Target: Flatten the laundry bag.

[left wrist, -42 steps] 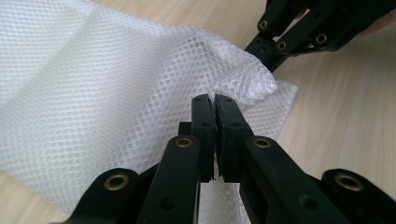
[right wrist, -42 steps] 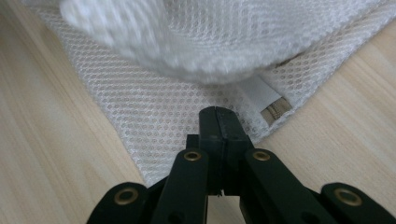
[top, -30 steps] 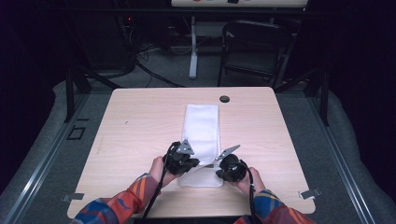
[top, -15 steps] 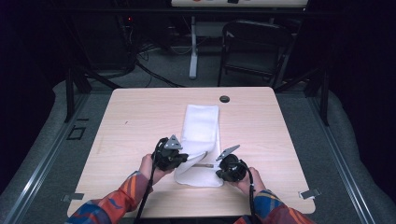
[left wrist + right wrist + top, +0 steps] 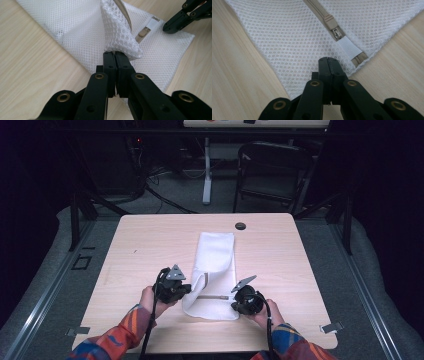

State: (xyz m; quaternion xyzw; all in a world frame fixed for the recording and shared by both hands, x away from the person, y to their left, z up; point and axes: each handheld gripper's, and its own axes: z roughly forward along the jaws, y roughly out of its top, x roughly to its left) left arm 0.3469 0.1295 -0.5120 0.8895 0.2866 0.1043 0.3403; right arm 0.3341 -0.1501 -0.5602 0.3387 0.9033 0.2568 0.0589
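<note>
On the counter (image 5: 150,250): mesh laundry bag (image 5: 216,255), light, limp, snag-prone.
Left claw (image 5: 115,53) pinched shut on its lifted corner; right claw (image 5: 329,60) closed on the zipper-end edge.

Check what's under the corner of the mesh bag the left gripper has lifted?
Under the raised fold of the mesh bag lie the bag's lower layer and the tan zipper, over the wooden table. The left gripper is pinching that corner. Directly beneath the fold is hidden.
</note>
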